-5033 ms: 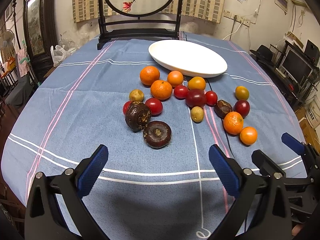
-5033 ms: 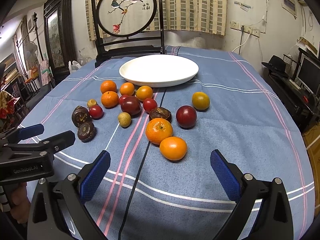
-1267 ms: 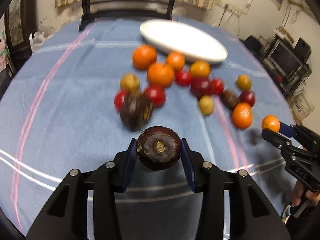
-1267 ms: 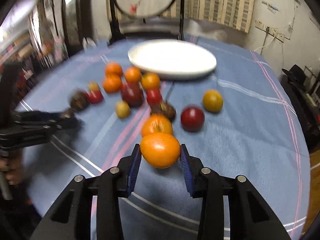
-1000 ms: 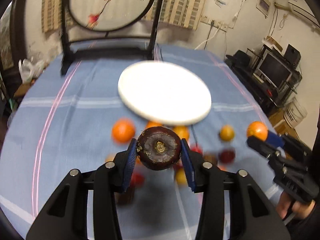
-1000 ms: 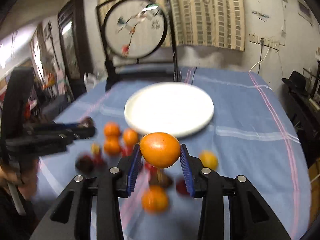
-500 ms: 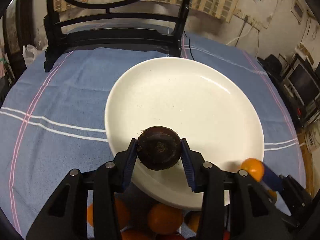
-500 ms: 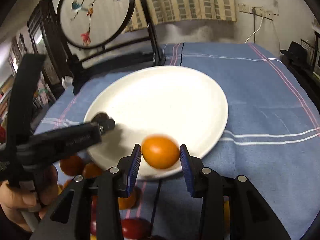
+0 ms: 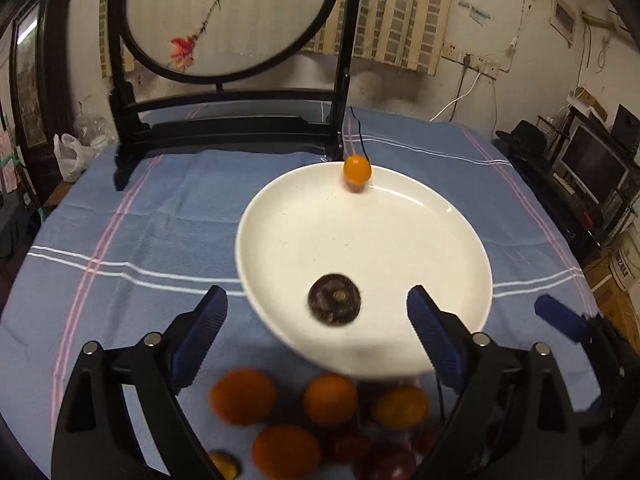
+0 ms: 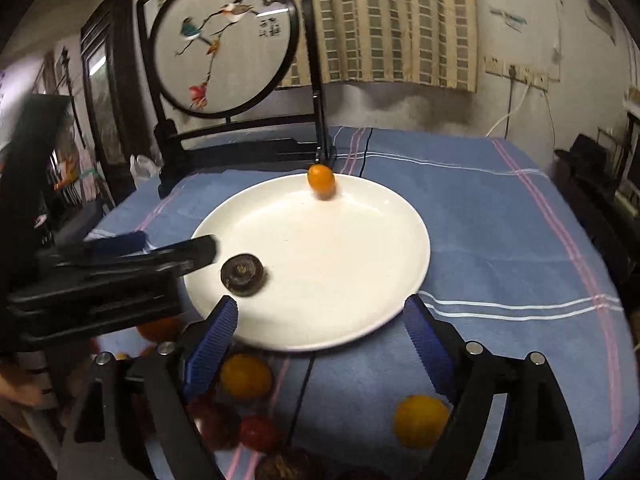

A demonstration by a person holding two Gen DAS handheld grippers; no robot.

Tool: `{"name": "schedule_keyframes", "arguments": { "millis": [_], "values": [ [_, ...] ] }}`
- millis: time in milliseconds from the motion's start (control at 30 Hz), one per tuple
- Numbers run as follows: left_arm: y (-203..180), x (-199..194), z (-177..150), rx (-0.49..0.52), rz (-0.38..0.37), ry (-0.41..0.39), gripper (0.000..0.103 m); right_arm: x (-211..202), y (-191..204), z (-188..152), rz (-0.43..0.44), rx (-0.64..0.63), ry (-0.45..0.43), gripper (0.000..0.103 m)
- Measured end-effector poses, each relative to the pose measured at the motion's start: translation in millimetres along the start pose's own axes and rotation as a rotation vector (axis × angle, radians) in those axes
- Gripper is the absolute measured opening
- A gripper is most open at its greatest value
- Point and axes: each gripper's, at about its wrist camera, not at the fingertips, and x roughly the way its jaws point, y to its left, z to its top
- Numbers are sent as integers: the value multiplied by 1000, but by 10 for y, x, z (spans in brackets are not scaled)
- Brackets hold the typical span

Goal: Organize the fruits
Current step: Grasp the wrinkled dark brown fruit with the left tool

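We have let go: fingers of our left gripper (image 9: 314,322) and right gripper (image 10: 320,330) are opening, empty, leaving 1 dark fruit (image 9: 334,304) and 1 orange (image 9: 357,171) on the plate (image 9: 400,240).

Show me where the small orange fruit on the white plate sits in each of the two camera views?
Left wrist view: orange fruit at top centre, on the white plate's far rim.
Right wrist view: same fruit upper centre, far rim.
Shared landmark: round bird-painting screen behind it.

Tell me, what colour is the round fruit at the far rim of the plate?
Orange fruit; the right wrist view shows it best.
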Motion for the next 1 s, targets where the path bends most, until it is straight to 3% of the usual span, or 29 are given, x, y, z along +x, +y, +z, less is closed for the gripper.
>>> {"name": "schedule_keyframes", "arguments": {
  "millis": [267,400,500,633,800,833,933,1000],
  "values": [
    [321,-512,-638,21,86,-22,96,-258,148,-221,33,-73,26,89],
    [510,-674,-994,22,120,-2,96,-378,130,-445,16,-62,-5,92],
    [591,-797,-1213,2,104,28,96,-437,27,-478,10,-13,-46,92],
    [583,-865,-1450,26,117,61,96,-487,-46,-472,47,28,-50,92],
    [533,-757,-1561,41,151,101,96,-590,32,-582,123,-33,-24,92],
    [515,-723,-1570,44,149,111,92,-587,42,-619,143,-43,-5,92],
    [452,-624,-1565,59,109,158,48,-581,60,-679,151,-63,31,92],
    [430,-576,-1564,49,91,179,37,-579,75,-690,143,-74,46,92]
  ]
}}
